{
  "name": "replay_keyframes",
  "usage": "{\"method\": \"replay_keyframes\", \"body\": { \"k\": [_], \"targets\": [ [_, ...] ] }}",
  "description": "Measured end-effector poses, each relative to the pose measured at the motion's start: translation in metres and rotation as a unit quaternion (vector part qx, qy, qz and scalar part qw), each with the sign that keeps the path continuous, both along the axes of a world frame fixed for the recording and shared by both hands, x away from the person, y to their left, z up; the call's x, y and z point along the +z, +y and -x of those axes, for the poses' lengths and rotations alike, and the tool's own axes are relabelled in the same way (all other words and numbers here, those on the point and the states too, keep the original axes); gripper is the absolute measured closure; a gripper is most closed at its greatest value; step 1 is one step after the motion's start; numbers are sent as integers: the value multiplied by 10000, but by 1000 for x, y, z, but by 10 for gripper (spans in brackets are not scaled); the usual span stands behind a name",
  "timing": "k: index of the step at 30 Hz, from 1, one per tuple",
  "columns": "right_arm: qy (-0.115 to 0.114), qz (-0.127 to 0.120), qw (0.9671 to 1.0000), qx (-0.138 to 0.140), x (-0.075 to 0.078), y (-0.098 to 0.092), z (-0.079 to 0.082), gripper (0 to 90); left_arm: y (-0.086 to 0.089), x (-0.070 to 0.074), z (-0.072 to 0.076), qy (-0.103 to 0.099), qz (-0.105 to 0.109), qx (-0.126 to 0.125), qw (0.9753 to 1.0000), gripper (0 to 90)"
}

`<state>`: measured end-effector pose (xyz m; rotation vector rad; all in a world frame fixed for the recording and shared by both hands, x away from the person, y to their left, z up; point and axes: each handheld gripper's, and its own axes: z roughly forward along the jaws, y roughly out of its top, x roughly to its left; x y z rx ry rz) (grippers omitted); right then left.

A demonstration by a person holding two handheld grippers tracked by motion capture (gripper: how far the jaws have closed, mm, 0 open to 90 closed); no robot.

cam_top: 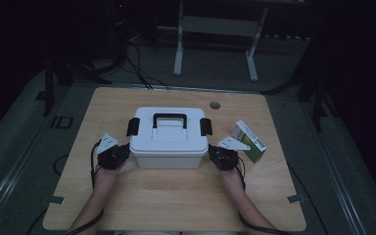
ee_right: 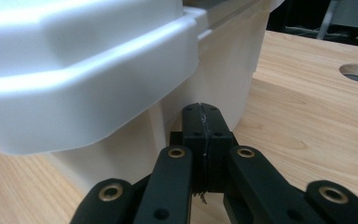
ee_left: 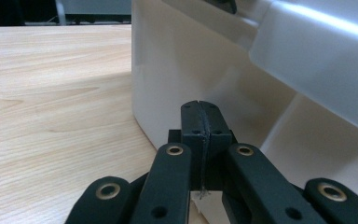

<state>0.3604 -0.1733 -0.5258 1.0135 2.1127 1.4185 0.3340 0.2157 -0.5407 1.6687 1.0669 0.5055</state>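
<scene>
A white plastic storage box (cam_top: 169, 139) with a black handle (cam_top: 169, 119) and black side latches stands in the middle of the wooden table (cam_top: 176, 196). My left gripper (cam_top: 123, 152) is at the box's front left corner, jaws shut with nothing between them, tips close to the box wall (ee_left: 177, 70). My right gripper (cam_top: 214, 153) is at the front right corner, likewise shut and empty, its tips just under the lid's rim (ee_right: 98, 93). In each gripper view the two black jaws meet: left gripper (ee_left: 200, 109), right gripper (ee_right: 201, 112).
A green and white carton (cam_top: 248, 141) lies right of the box, just beyond my right gripper. A round cable hole (cam_top: 215, 105) sits in the table behind the box. A white frame stand (cam_top: 215, 29) and cables are on the dark floor beyond.
</scene>
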Motion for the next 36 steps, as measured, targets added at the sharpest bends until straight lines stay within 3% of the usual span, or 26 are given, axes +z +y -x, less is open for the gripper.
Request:
{"method": "replay_keyframes", "body": {
  "k": [7,13,17,22,36],
  "targets": [
    [50,-42,10000,-21,-1,-9,8,900,-8,-1,8,-11,34,-53,10000,899],
    [110,-96,9999,-51,0,-17,14,900,-13,1,14,-24,-83,-194,9998,899],
    [133,-153,9998,-77,-1,-20,19,900,-15,0,17,-5,20,-245,9997,899],
    [108,-88,9999,-74,0,-25,25,900,-20,2,22,-39,-138,-329,9994,898],
    [77,-34,9999,-140,0,-40,43,900,-31,3,34,-12,-188,-591,9981,898]
  ]
}}
